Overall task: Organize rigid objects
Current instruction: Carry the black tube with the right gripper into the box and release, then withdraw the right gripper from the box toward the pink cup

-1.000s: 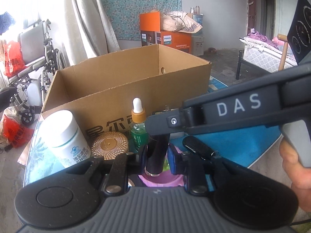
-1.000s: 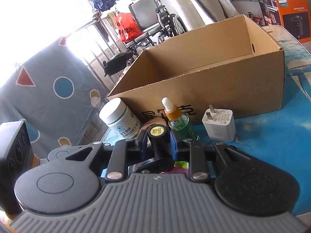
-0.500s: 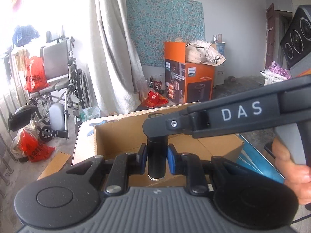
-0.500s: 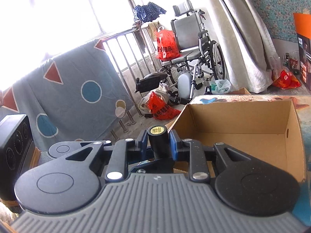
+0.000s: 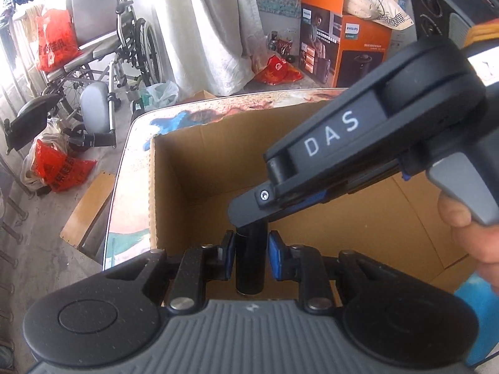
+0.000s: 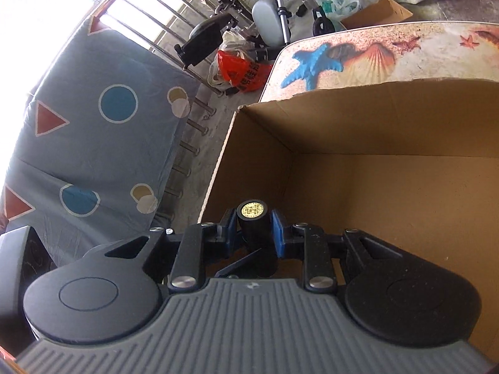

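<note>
1. Both grippers clamp one black tube point(image 5: 250, 261). Left gripper point(image 5: 249, 260): jaws closed on its lower body. Right gripper point(image 6: 253, 232): jaws closed near the labelled cap end.
2. Tube hangs upright over the box point(image 5: 193, 168), interior near corner, 6 o'clock in both wrist views; box sits on the bench point(image 6: 358, 53).
3. Risk, judged: uneven release lets the tube tip, drop or roll; grippers crowd each other, could knock the box wall.

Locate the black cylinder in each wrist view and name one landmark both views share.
Left wrist: black cylinder bottom centre, upright between the left gripper pads.
Right wrist: lower centre, yellow-stickered end up, between the right gripper pads.
Shared: cardboard box behind it.
</note>
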A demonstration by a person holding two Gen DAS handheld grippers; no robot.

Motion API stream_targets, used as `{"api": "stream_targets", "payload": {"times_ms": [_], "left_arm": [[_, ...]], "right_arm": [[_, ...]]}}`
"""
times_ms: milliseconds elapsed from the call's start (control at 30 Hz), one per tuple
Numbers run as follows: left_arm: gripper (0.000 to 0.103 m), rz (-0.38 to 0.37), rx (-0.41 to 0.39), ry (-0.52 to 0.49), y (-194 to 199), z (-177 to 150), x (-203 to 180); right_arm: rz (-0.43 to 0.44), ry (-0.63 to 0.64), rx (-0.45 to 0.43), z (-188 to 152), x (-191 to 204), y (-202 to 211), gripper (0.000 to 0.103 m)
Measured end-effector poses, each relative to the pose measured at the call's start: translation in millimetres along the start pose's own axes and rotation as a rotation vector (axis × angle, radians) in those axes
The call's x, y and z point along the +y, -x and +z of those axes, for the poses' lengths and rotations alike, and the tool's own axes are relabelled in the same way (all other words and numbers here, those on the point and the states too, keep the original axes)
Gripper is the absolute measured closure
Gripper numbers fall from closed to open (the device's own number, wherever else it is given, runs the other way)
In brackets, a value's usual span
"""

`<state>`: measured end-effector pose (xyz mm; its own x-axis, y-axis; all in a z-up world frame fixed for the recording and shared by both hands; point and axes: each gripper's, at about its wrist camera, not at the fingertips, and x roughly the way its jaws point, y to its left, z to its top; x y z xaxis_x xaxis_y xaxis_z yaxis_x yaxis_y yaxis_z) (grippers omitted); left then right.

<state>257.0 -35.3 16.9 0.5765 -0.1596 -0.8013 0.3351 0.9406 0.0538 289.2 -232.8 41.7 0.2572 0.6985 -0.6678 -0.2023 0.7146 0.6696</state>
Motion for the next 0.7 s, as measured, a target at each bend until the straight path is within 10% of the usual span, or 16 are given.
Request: {"api": "stream_targets", "payload": {"times_ms": [433, 700], "left_arm": [[0.071, -0.019, 0.03, 0.05, -11, 5, 16], [0.056, -0.06, -0.115, 0.09, 45, -5, 14]], "right_arm": [[-0.11, 0.054, 0.072, 64, -9, -86, 0.076], [-0.076, 0.078, -0.05, 45, 2, -23, 0.063]]}}
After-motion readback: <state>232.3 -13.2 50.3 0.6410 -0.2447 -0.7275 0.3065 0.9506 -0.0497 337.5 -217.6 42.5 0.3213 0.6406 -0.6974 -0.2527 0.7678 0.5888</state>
